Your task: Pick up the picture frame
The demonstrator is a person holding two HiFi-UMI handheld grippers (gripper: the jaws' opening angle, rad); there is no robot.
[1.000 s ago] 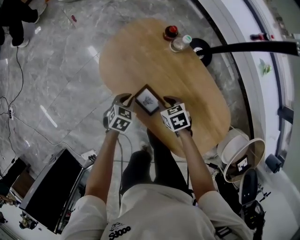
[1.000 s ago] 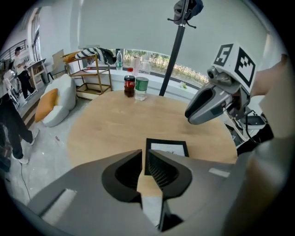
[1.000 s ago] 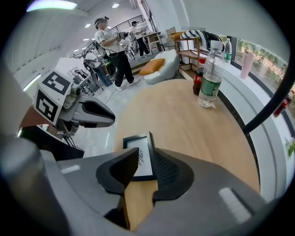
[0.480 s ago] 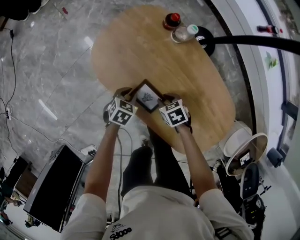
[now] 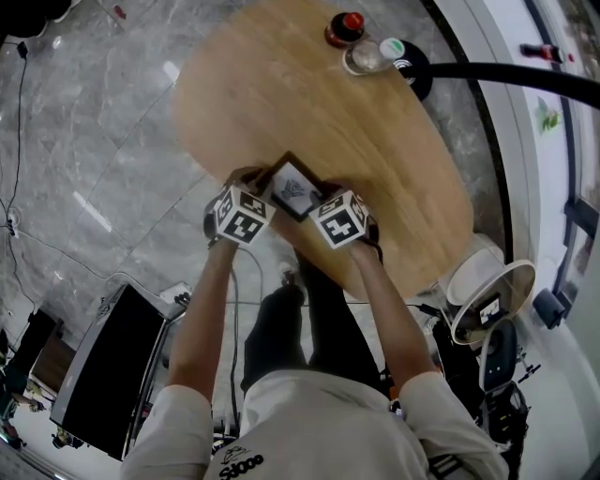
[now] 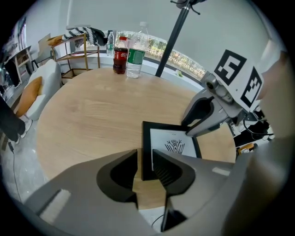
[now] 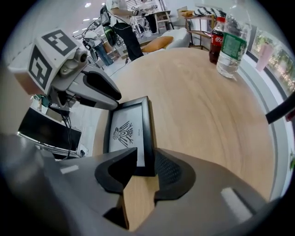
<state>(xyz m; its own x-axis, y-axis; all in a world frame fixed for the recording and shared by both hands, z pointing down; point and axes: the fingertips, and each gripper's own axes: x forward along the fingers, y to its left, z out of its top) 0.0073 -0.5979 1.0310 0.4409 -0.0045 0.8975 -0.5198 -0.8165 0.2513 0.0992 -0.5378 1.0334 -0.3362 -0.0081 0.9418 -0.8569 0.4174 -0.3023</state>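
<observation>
Seeing frame (image 5: 292,187) flat on table (image 5: 403,169), right at its near edge, print side up, turned cornerwise in head view. Reading left gripper (image 6: 145,168) as released: jaws opening, straddling the frame's left border, gap visible beside the border, no clamp. Reading right gripper (image 7: 146,168) as released too: jaws apart, straddling the frame's right border, left pad clear of it; can't tell whether the right pad just touches the outer rim. Holding the pair steeply down, one per side of the frame, marker cubes up toward the head camera. Seeing each gripper in the other's view, tips at the frame's opposite side. Noting cola bottle (image 5: 345,28) and water bottle (image 5: 367,58) upright, side by side at the table's far end, well apart from the frame. Noting black stand (image 5: 411,77) just right of the bottles, at the table's far right rim. Seeing grey marble floor (image 5: 94,141) left of the table, black panel (image 5: 108,375) on it at near left.
</observation>
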